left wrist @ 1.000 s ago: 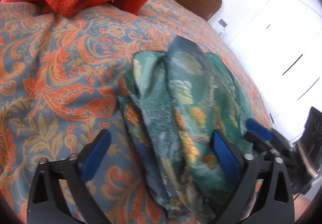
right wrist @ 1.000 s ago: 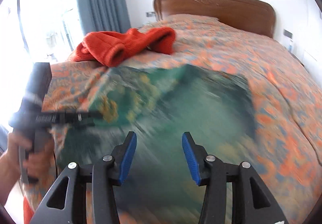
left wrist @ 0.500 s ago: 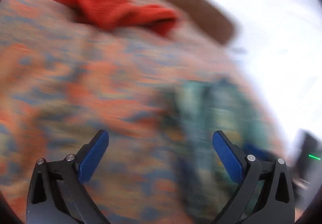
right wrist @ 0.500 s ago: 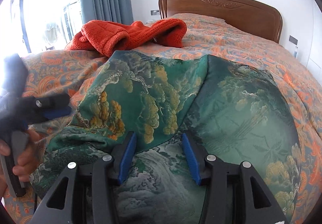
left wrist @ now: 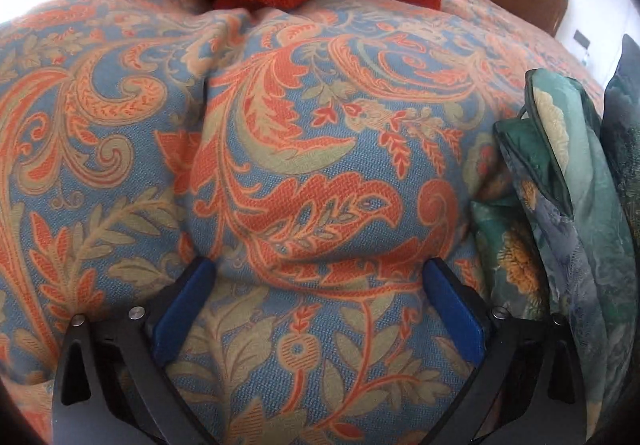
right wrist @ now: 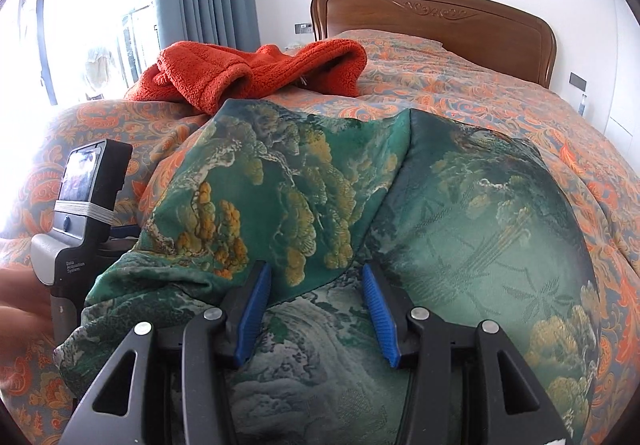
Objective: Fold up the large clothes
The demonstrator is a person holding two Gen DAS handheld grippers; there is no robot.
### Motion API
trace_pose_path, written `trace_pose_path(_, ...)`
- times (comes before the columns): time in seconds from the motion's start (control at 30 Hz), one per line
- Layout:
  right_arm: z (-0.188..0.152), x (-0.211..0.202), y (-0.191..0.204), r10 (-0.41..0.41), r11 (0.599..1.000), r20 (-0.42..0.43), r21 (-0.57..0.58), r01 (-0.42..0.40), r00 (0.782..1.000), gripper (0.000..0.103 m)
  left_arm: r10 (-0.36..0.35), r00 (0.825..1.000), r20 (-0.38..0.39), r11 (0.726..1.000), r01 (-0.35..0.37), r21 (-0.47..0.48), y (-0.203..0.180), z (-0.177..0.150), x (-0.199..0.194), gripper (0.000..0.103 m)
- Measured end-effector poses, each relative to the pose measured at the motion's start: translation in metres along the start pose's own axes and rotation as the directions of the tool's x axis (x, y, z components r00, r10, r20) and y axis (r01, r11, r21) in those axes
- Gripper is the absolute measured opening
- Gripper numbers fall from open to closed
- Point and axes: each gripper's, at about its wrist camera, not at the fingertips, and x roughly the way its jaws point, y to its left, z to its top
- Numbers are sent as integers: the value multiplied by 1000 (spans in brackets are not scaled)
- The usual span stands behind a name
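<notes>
Green garment [right wrist: 460, 213]: thin, slippery, limp; grab hemmed edge. Your left gripper [left wrist: 320, 277] fingers spread, empty; right gripper [right wrist: 316, 285] spread over fabric.

Green garment [left wrist: 560, 205] cut by right edge; hand [right wrist: 20, 309] cropped at left edge.

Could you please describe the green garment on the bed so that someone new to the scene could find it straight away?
Start from the wooden headboard and follow the orange-and-blue paisley bedspread toward the near end. Past the fuzzy orange-red fleece lies the green garment, right under the right gripper. It alone is smooth, glossy green with golden trees.
</notes>
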Motion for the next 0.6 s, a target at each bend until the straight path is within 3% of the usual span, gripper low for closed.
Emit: trace_pose_path(0.6, 0, 0, 7, -28, 999, 5, -25, 28, 1000, 49, -3, 1000, 1, 1000, 3, 0, 8, -3, -2, 103)
